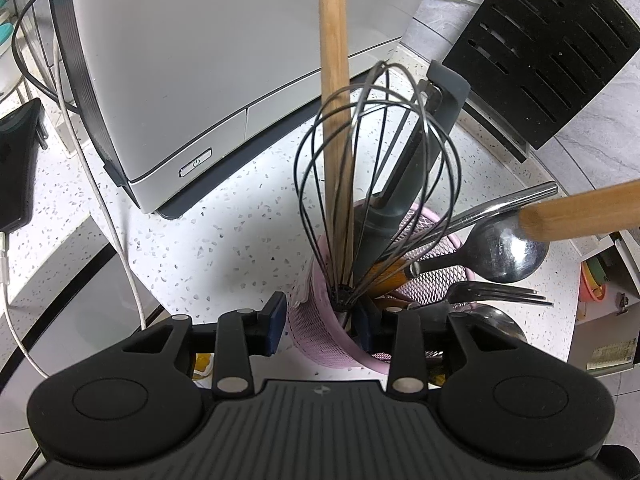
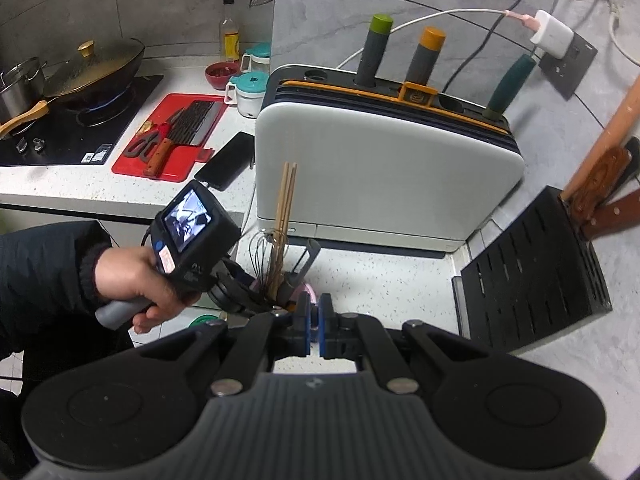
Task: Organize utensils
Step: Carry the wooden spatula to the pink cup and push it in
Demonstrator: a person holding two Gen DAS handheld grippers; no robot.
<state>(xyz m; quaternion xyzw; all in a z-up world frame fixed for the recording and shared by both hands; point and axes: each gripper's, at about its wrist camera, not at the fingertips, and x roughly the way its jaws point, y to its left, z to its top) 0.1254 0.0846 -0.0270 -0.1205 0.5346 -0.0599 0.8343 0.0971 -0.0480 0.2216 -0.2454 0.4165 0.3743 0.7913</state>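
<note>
Left tool [image 1: 320, 330] gripped the pink mesh holder [image 1: 316, 332] rim, steadying it beside the white appliance [image 1: 224, 52]; whisk [image 1: 376, 184] and chopsticks [image 2: 285, 216] stood inside. Right tool [image 2: 314, 330] was fully closed, empty, above the holder. Likely mid-loading; next move calls for fetching another loose utensil

Utensils standing in the pink mesh holder [image 1: 316, 320] on the counter

The wire whisk [image 1: 376, 184], wooden chopsticks [image 2: 285, 216] and steel spoon [image 1: 508, 248] are sitting in it; the white box-shaped appliance [image 2: 384, 184] is standing behind it, the black slotted rack [image 2: 536, 272] to its right.
</note>
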